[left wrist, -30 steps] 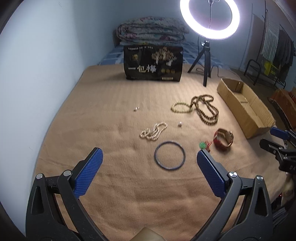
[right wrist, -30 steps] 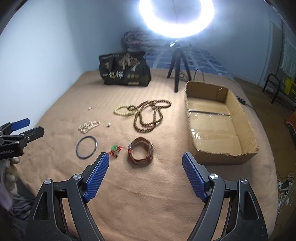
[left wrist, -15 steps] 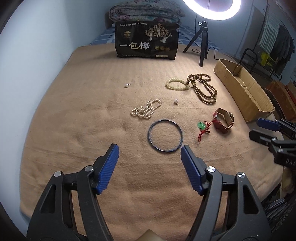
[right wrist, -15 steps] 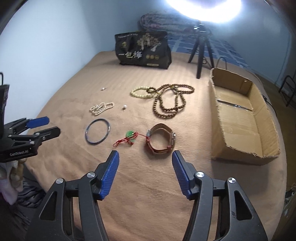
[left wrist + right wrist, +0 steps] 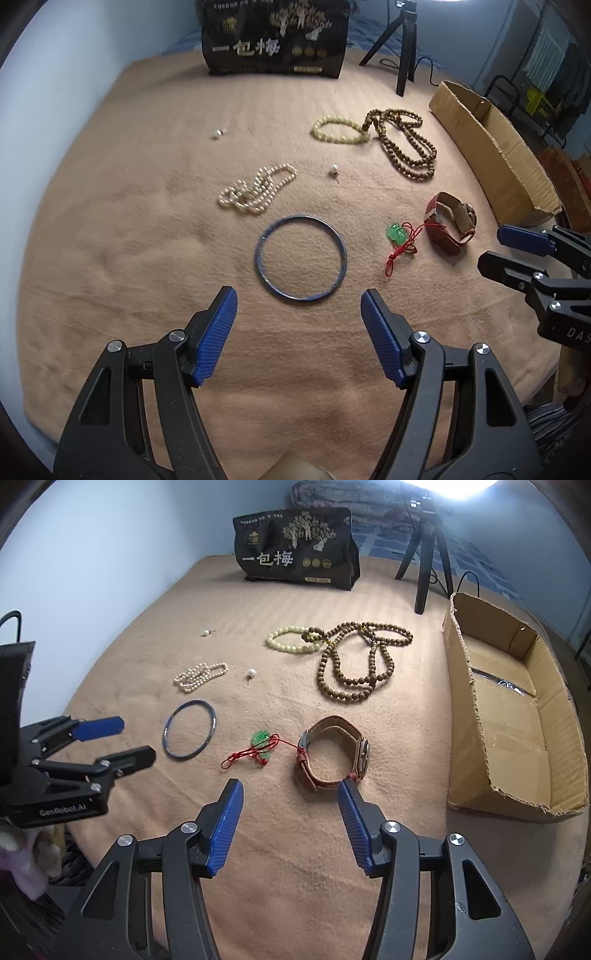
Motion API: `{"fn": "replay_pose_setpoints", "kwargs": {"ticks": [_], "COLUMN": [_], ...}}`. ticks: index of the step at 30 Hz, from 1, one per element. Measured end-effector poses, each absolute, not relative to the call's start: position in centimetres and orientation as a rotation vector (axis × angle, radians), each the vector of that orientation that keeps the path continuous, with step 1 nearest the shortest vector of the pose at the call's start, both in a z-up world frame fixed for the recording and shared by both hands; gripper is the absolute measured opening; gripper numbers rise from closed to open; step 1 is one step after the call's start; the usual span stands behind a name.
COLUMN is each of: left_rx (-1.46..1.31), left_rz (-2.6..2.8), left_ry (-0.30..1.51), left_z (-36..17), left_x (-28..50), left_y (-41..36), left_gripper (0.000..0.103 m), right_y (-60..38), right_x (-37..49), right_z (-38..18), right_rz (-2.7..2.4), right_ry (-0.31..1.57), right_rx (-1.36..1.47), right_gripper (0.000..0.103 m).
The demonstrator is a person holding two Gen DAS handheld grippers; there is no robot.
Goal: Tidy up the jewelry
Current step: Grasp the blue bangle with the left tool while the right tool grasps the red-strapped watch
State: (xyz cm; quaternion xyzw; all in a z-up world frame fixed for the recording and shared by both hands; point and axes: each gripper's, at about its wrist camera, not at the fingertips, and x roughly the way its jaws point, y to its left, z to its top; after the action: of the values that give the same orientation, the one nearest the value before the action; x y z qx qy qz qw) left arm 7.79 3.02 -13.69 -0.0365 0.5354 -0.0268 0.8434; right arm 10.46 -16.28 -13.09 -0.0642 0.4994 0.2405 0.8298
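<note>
Jewelry lies on a tan blanket (image 5: 110,229). A blue bangle (image 5: 301,257) lies just ahead of my open, empty left gripper (image 5: 298,306). A brown-strap watch (image 5: 334,753) lies just ahead of my open, empty right gripper (image 5: 291,794). A green pendant on red cord (image 5: 263,743) lies between bangle and watch. A pearl strand (image 5: 256,189), a pale yellow bead bracelet (image 5: 338,129), a brown bead necklace (image 5: 404,142) and two loose pearl earrings (image 5: 334,170) (image 5: 218,133) lie farther back.
An open cardboard box (image 5: 517,716) stands at the right edge. A black printed bag (image 5: 297,546) and a ring-light tripod (image 5: 424,565) stand at the back. A pale wall runs along the left. The blanket drops off at the near edge.
Both grippers have moved forward and down toward the blanket, and both jaw openings have narrowed. The bangle and watch now sit close in front of the fingertips.
</note>
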Motion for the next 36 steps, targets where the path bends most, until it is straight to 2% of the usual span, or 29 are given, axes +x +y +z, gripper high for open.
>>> {"fn": "replay_pose_setpoints", "kwargs": {"ticks": [3,10,14,25,28,36], "left_rx": [-0.123,-0.119,-0.123,-0.141,-0.139,-0.148], "left_rz": [-0.06,-0.055,-0.027,0.02,0.029,0.059], "left_ry": [1.167,1.191,1.188,1.197,1.19,1.168], "left_z": [-14.7,-15.9,-16.5,-17.9,-18.1,-18.5], "left_x": [8.6,9.2,9.7,11.4,12.0,12.9], "left_y": [3.1,2.8,3.0,2.8,2.6,2.6], "left_gripper": [0.072,0.076,0.076,0.076,0.082,0.086], "right_y": [-15.9,-15.5,-15.1,-14.4,-14.3,-14.2], "right_x": [11.0,11.9,12.4,13.1,13.1,13.7], "right_z": [-13.5,-13.7,-14.3,-14.9,-15.1,-15.6], "right_rz": [0.521,0.518,0.526,0.524,0.526,0.522], "right_ry": [1.072,1.091,1.108,1.117,1.122,1.134], "right_rx": [-0.141,-0.153,-0.162,-0.186,-0.19,-0.194], "right_gripper": [0.047,0.046,0.041,0.041,0.041,0.041]}}
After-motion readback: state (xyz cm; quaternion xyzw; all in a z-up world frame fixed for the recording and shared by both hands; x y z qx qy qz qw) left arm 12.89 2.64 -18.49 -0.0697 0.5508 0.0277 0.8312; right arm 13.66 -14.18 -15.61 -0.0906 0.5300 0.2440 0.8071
